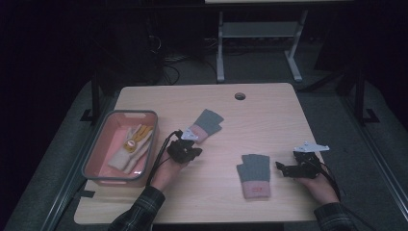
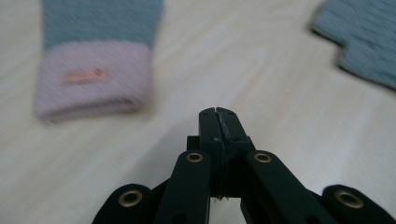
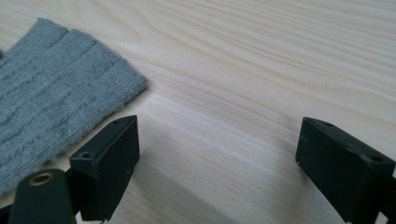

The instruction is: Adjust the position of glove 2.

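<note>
Two grey knit gloves with pink cuffs lie flat on the wooden table (image 1: 269,110). The far glove (image 1: 207,125) lies just beyond my left gripper (image 1: 191,152). In the left gripper view that gripper (image 2: 217,112) is shut with nothing between its jaws, low over bare wood, with a pink cuff (image 2: 93,79) ahead to the left and a grey glove edge (image 2: 364,42) to the right. The near glove (image 1: 254,174) lies between both hands. My right gripper (image 1: 284,168) is just right of it; it (image 3: 219,140) is open and holds nothing, with grey knit (image 3: 46,102) beside its left jaw.
A pink bin with a grey rim (image 1: 98,144) stands at the table's left edge and holds yellow and cream gloves (image 1: 132,144). A round cable hole (image 1: 240,96) sits near the far edge. A white desk frame (image 1: 260,43) stands on the floor beyond.
</note>
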A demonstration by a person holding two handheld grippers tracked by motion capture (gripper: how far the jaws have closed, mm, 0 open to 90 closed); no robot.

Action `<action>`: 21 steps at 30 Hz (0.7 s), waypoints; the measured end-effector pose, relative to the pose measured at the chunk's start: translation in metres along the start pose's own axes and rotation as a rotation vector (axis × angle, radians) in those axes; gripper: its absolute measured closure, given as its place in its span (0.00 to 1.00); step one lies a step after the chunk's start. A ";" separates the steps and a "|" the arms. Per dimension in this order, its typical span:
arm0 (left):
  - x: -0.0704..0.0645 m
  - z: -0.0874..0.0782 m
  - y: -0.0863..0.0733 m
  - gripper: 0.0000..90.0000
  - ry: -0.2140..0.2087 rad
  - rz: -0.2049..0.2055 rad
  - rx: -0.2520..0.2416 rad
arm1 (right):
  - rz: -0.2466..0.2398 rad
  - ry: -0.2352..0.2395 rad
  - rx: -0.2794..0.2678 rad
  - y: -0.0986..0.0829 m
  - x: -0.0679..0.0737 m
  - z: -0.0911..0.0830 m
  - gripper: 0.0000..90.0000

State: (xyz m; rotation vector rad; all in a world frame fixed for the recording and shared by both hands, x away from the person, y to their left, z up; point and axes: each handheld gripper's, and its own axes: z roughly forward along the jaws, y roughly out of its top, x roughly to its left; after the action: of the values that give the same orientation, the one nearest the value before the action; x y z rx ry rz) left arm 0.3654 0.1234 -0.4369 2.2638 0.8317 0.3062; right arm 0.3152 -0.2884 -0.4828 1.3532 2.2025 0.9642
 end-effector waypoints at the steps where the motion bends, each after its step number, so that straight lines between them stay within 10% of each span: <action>1: 0.002 0.001 0.002 0.99 0.007 -0.007 -0.003 | -0.003 0.000 0.001 0.000 0.000 0.000 0.15; 21: 0.050 0.044 0.035 0.99 0.057 -0.078 -0.026 | -0.011 0.005 0.000 0.000 0.000 0.000 0.15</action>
State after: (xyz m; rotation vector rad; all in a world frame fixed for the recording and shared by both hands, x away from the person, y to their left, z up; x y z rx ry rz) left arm 0.4389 0.1128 -0.4462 2.2012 0.9373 0.3445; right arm 0.3154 -0.2886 -0.4829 1.3387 2.2112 0.9644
